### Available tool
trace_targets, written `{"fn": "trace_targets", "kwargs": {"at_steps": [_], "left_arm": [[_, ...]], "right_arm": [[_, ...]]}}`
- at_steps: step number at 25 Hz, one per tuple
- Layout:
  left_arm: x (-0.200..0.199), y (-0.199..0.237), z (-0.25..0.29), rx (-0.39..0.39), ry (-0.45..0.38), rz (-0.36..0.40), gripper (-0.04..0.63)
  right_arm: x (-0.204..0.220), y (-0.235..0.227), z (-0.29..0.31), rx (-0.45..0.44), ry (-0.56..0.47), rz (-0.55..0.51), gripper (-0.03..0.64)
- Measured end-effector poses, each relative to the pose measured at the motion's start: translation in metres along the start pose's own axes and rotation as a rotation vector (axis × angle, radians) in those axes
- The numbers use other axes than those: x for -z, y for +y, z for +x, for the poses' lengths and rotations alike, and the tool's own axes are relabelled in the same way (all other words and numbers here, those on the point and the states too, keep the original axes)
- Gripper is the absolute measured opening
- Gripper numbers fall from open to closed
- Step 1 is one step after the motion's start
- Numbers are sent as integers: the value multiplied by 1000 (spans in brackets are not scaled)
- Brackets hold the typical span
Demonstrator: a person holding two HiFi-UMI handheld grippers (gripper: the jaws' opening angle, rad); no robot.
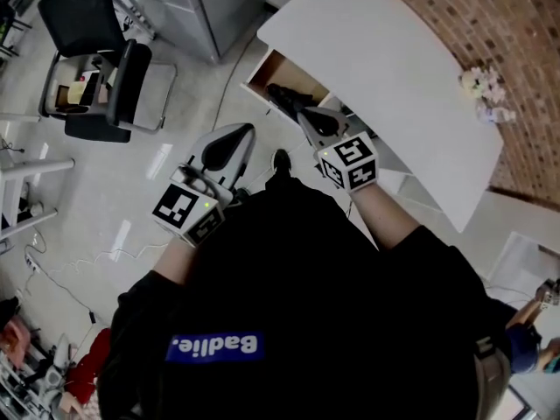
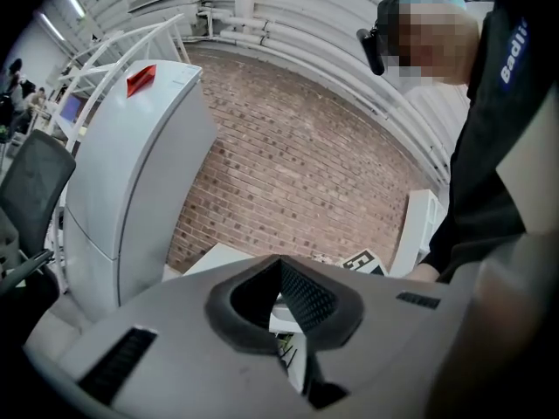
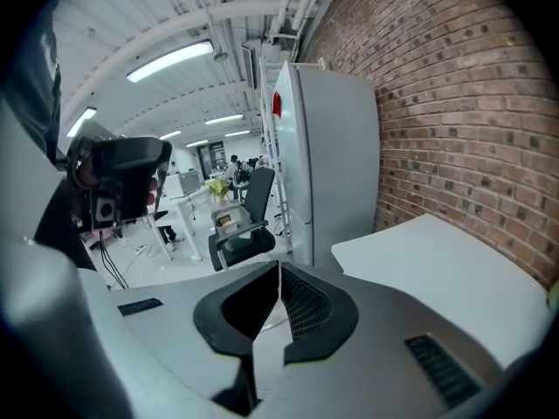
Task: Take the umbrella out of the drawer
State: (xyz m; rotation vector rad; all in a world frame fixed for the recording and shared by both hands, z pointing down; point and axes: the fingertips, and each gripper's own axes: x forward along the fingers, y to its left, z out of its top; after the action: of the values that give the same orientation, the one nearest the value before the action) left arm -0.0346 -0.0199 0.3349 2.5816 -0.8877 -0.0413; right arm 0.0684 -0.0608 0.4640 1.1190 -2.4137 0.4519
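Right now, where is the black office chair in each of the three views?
Head view: office chair, upper left, on the floor.
Left gripper view: chair at the far left edge, cut off.
Right gripper view: chair just left of centre.
Shared landmark: tall grey cabinet, beside the chair in every view.

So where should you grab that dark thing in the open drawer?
Probably around its middle, from above. The dark thing seems to lie flat and lengthwise in the drawer, whose walls block the sides, while the top is open. The right gripper is nearest but shut, so it must open first.
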Motion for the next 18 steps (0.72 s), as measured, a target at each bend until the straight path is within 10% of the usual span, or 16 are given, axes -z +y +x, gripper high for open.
{"fn": "trace_targets", "kwargs": {"at_steps": [18], "left_arm": [[-4, 48, 46, -226, -3, -52, -3]], "right_arm": [[124, -74, 105, -122, 399, -130, 49]]}}
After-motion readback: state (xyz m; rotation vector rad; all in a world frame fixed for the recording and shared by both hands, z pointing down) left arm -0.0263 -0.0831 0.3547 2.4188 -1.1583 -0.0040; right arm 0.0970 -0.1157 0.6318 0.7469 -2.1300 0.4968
